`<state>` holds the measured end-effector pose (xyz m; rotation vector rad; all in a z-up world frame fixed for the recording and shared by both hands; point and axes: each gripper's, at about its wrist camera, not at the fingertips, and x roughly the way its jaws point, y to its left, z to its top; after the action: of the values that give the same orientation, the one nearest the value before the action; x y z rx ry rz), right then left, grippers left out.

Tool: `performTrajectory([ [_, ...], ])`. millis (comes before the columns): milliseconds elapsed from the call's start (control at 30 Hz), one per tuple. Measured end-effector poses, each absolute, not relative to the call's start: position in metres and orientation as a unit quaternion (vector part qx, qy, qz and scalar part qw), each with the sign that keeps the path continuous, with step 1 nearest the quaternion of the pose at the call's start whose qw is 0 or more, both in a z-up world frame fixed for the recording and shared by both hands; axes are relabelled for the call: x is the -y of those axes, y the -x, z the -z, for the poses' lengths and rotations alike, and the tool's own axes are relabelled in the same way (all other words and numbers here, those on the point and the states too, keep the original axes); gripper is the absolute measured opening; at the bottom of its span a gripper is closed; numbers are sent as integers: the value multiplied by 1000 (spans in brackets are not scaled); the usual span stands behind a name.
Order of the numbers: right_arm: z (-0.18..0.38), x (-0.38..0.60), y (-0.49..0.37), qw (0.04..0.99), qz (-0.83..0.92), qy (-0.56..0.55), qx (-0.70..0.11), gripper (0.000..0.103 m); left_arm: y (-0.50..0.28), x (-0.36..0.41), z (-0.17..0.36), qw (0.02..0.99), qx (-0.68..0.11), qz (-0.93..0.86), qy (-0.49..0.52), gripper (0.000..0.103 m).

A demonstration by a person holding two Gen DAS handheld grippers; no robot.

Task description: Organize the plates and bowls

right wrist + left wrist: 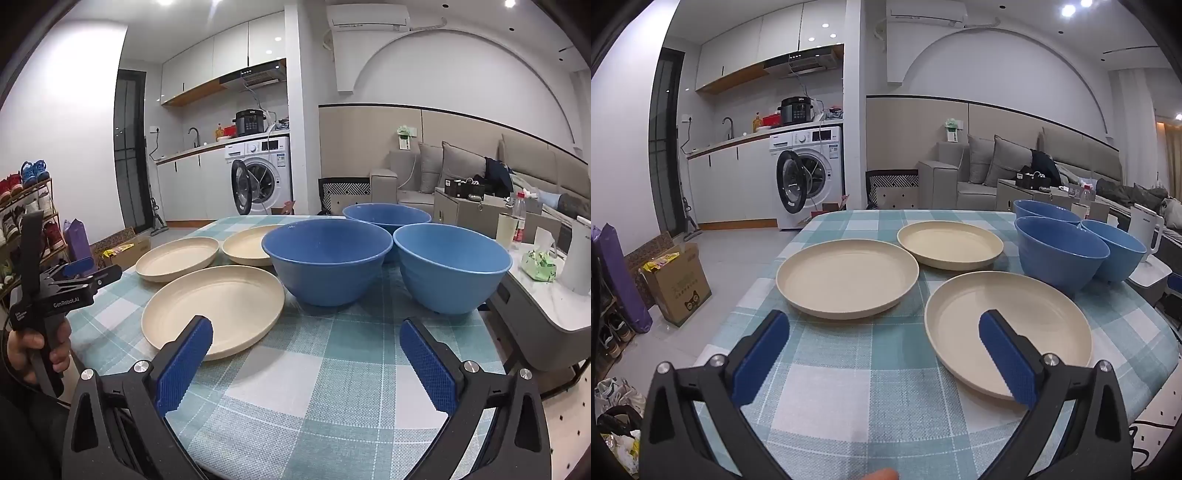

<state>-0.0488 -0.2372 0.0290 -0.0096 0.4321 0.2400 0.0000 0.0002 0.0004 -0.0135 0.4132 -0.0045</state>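
Fingers apart on left gripper and right gripper, nothing held. Risk: nearest plate at 1 o'clock slipping, shallow rim.

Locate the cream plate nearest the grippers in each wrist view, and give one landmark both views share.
Left wrist view: the nearest cream plate lies lower right of centre, partly behind the open left gripper's right finger.
Right wrist view: the same plate lies lower left of centre, its near rim behind the open right gripper's left finger.
Shared landmark: the washing machine with its door open, beyond the table.
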Motion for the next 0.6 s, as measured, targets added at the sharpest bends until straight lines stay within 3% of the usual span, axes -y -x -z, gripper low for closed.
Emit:
performTrajectory([
  [600,-26,245,46,969,-110,-7,-219,103,3,-6,-2,980,-200,-9,17,103],
])
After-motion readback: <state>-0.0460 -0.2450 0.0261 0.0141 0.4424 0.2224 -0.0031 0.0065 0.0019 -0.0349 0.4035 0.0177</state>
